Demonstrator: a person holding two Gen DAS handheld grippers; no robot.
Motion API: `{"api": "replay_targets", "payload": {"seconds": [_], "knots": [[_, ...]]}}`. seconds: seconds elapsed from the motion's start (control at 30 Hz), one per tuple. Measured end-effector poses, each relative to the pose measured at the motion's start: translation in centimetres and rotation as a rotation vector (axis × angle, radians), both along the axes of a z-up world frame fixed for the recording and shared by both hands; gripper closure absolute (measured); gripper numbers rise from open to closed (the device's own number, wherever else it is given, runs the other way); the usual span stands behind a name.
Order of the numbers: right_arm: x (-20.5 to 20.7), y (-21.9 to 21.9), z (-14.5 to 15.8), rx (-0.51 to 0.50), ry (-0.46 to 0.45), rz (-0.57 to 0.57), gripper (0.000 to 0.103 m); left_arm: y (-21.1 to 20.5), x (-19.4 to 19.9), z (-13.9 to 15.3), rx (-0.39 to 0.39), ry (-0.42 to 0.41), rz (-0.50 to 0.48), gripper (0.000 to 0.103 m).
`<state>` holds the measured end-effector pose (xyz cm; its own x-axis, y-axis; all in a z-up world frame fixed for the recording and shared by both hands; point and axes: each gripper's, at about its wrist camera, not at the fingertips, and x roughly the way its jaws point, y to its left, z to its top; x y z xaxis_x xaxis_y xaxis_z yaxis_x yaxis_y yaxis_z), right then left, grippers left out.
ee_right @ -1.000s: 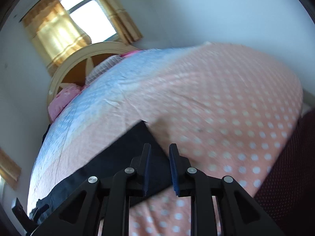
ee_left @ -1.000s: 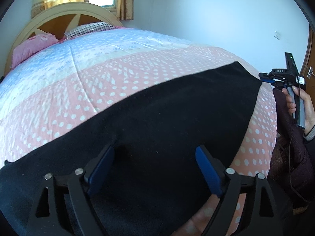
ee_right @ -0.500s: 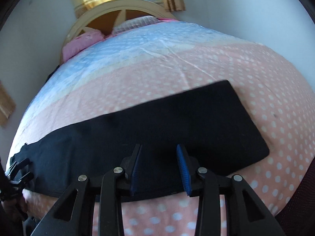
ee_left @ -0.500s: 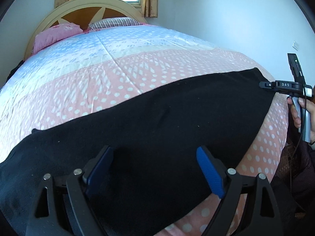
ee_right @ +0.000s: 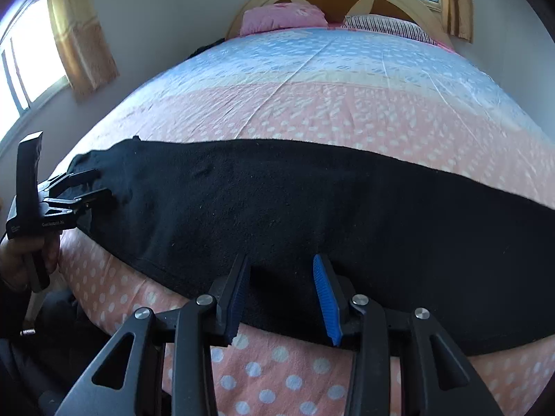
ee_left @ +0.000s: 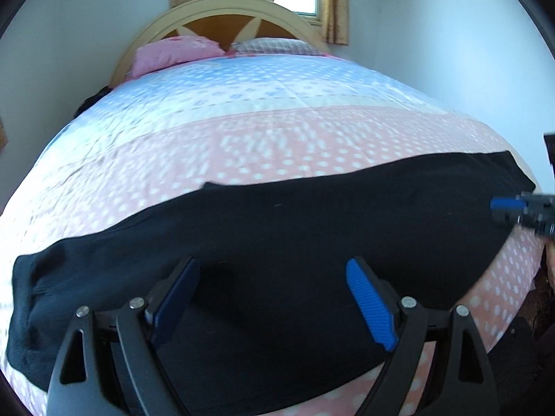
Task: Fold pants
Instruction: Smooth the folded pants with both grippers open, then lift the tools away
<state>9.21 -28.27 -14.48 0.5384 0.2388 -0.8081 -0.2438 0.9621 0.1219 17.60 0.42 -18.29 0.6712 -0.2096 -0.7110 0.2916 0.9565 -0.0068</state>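
Black pants (ee_left: 312, 225) lie flat in one long strip across the foot of the bed, also filling the right wrist view (ee_right: 312, 201). My left gripper (ee_left: 272, 270) hovers over the left half of the pants with its jaws wide and still opening, and nothing is pinched. From the right wrist view the left gripper (ee_right: 100, 183) sits at the pants' left end. My right gripper (ee_right: 281, 263) hangs over the pants' near edge, jaws partly apart and opening, cloth below them but not pressed. The right gripper (ee_left: 499, 208) shows at the right edge of the left wrist view.
The pink and blue dotted bedspread (ee_left: 277, 138) covers the whole bed. A pink pillow (ee_right: 281, 17) and a striped pillow (ee_right: 388, 26) lie by the wooden headboard (ee_left: 242, 17). Curtained windows (ee_right: 79, 34) stand behind and to the left. A hand (ee_right: 31, 253) holds the left gripper's handle.
Both views have swung round to face the headboard. The right gripper left the pants' right end, slid left along the near edge and its jaws widened. The left gripper shifted toward the left end.
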Motion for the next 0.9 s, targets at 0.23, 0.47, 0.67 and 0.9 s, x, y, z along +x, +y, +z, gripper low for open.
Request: {"api": "replay_targets", "payload": {"seconds": [0.23, 0.47, 0.67, 0.9], "knots": [[3.9, 3.4, 4.1, 0.165, -0.002, 0.079, 0.063, 1.8, 0.1, -0.6, -0.003, 0.023, 0.002, 0.008], [12.9, 12.0, 3.4, 0.321, 0.122, 0.164, 0.063, 4.3, 0.9, -1.4, -0.021, 0.022, 0.02, 0.008], [18.5, 19.5, 0.4, 0.405, 0.282, 0.198, 0.063, 4.5, 0.7, -1.6, 0.002, 0.041, -0.037, 0.0], [20.6, 23.7, -4.5, 0.449, 0.479, 0.184, 0.08, 4.7, -0.2, -1.6, -0.016, 0.013, -0.046, 0.0]]}}
